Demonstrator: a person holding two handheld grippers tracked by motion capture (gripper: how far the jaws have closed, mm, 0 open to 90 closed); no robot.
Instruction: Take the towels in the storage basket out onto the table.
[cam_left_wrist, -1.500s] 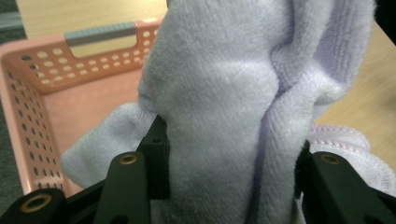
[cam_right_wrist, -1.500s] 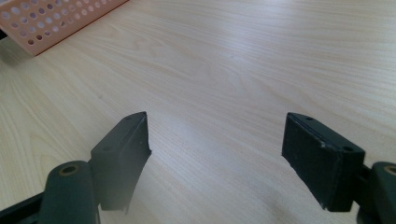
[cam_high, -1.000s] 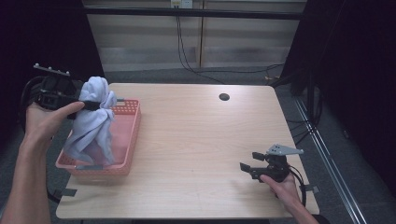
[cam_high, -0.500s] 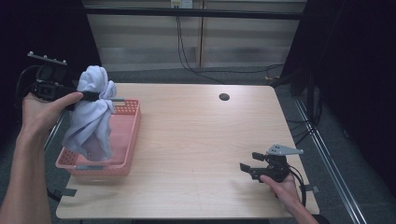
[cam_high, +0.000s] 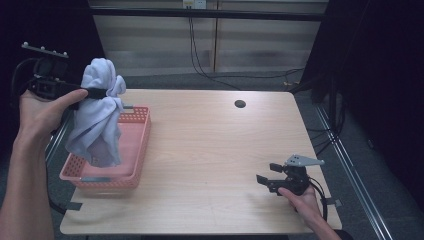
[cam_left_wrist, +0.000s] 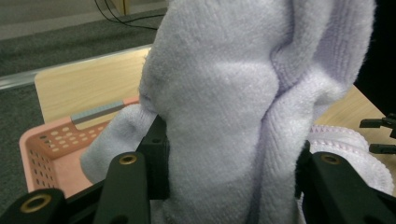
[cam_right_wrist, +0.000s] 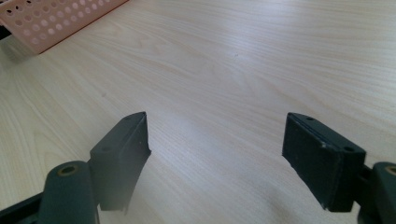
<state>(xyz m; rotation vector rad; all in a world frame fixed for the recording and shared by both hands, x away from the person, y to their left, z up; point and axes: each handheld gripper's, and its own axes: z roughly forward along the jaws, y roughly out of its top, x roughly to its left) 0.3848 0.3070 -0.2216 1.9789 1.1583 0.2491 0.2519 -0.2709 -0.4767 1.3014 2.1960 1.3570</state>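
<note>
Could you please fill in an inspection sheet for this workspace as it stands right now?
Surface: light wood table, bare apart from a basket at its left edge and a dark round hole near the far edge.
Job's things: pale lilac towel hanging bunched over the pink basket; its lower end reaches into the basket.
Clutter: nothing seen.
Grippers: left gripper shut on the towel, raised above the basket; right gripper open, nothing between its jaws, low over the table's near right part.
Cables: a cable trails from the right gripper; more cables hang behind the table.
Surroundings: grey carpet floor, pale panel wall behind, dark at both sides.
</note>
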